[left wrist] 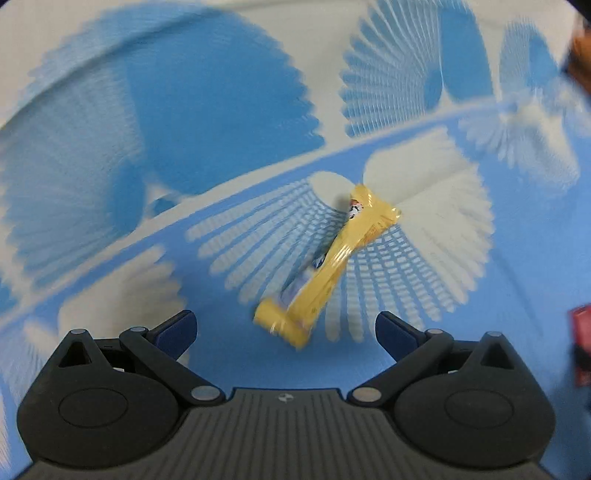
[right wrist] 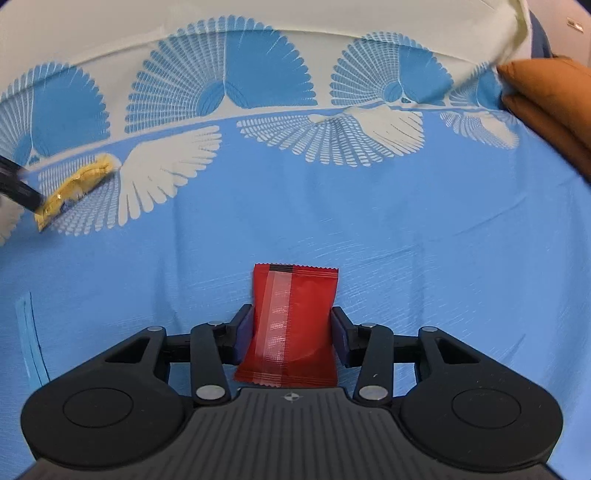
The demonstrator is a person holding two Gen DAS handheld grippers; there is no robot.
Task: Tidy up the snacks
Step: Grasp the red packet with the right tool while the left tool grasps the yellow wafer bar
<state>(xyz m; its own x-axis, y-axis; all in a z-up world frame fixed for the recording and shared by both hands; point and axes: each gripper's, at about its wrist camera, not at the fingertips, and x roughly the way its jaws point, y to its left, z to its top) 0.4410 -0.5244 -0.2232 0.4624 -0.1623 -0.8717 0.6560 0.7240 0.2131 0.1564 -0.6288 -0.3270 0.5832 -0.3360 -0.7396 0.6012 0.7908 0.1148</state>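
Blue patterned cloth (right wrist: 369,221) covers everything. The yellow snack packet (left wrist: 325,266) lies ahead of the left gripper (left wrist: 286,328), jaws wide, looks light and crinkly though blurred. The right gripper (right wrist: 291,332) pinches the soft red sachet (right wrist: 291,325) mid-sides.

Blue cloth (right wrist: 369,206) covers the surface, printed with white fan motifs (right wrist: 170,177) in a row along its upper part. Above that, a cream band (right wrist: 258,14) carries blue fans (right wrist: 225,77). Light creases run across the plain blue area. Orange-brown cushion (right wrist: 554,107) sits at the far right edge, touching the cloth. Left wrist view shows the same cloth (left wrist: 258,369), heavily motion-blurred.
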